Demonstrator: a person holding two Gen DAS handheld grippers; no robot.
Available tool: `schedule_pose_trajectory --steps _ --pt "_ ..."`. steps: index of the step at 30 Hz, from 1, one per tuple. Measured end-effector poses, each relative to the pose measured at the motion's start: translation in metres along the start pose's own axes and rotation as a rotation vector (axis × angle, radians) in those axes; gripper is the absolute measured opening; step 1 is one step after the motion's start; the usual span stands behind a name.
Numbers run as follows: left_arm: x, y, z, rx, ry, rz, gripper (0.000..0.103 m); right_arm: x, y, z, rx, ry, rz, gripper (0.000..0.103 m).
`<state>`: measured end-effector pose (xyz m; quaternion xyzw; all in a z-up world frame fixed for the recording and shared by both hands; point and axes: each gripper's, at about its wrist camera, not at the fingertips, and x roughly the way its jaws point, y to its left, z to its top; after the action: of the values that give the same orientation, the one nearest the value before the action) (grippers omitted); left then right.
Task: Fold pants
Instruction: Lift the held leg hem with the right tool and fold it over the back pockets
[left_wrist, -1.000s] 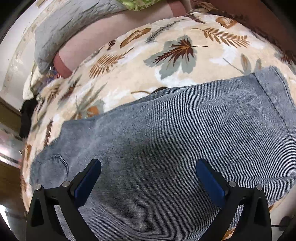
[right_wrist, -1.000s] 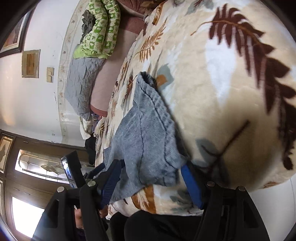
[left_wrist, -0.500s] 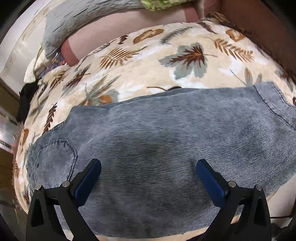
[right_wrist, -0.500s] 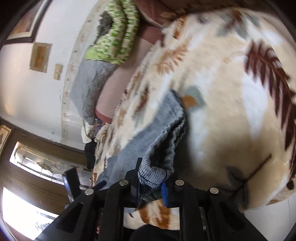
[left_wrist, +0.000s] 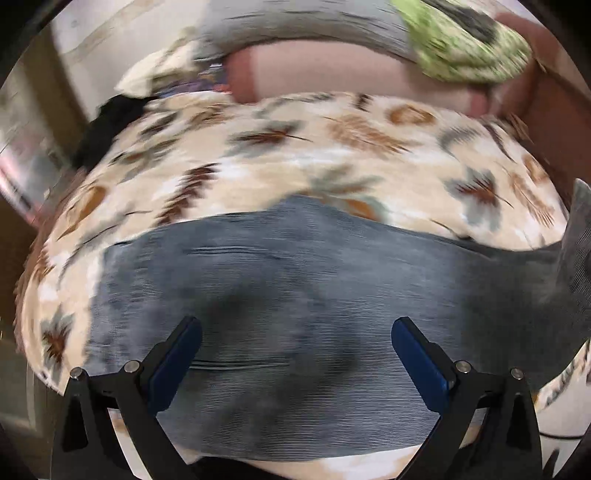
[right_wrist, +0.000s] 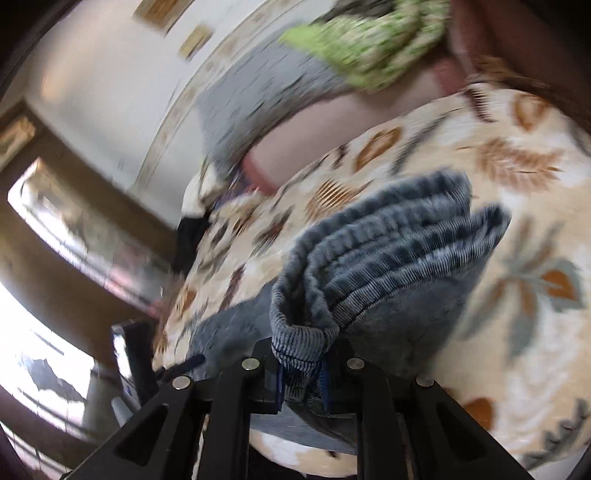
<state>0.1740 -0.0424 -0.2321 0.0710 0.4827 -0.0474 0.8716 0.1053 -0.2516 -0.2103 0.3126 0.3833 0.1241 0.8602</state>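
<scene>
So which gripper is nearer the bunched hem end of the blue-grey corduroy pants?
Right. The right gripper has its jaws shut on that bunched hem; the left gripper hovers open above the flat middle of the pants.

left tongs (left_wrist: 295, 354) jaws wide apart, empty; right tongs (right_wrist: 301, 373) clamped tight.

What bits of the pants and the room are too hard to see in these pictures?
- Left wrist view: the pants are smeared by motion blur, so seams and pockets do not show; their right end runs off the edge.
- Right wrist view: the bunched pants fill the shut right hand-held gripper, hiding its pads.
- Both views: the green bundle is too blurred to name.
</scene>
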Motion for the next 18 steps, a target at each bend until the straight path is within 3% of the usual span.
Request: schedule_pose_trajectory --steps 6,9,13,15,18 --pt "0.002 0.077 -0.013 -0.131 -0.007 0.063 0.103 0.093 0.040 -0.031 -0.033 0.232 0.029 0.020" --pt "0.006 0.094 -0.016 -0.157 0.002 0.070 0.103 0.113 0.043 -0.049 -0.018 0.321 0.075 0.034" --pt "0.005 0.091 -0.017 -0.150 -0.003 0.049 0.103 0.080 0.029 -0.050 -0.005 0.232 0.129 0.047" --pt "0.003 0.079 -0.016 -0.132 -0.011 0.022 0.103 0.056 0.014 -0.040 0.004 0.147 0.103 0.050" --pt "0.002 0.050 -0.018 -0.076 -0.013 -0.017 0.103 0.035 -0.014 -0.032 0.042 0.108 0.011 0.050"
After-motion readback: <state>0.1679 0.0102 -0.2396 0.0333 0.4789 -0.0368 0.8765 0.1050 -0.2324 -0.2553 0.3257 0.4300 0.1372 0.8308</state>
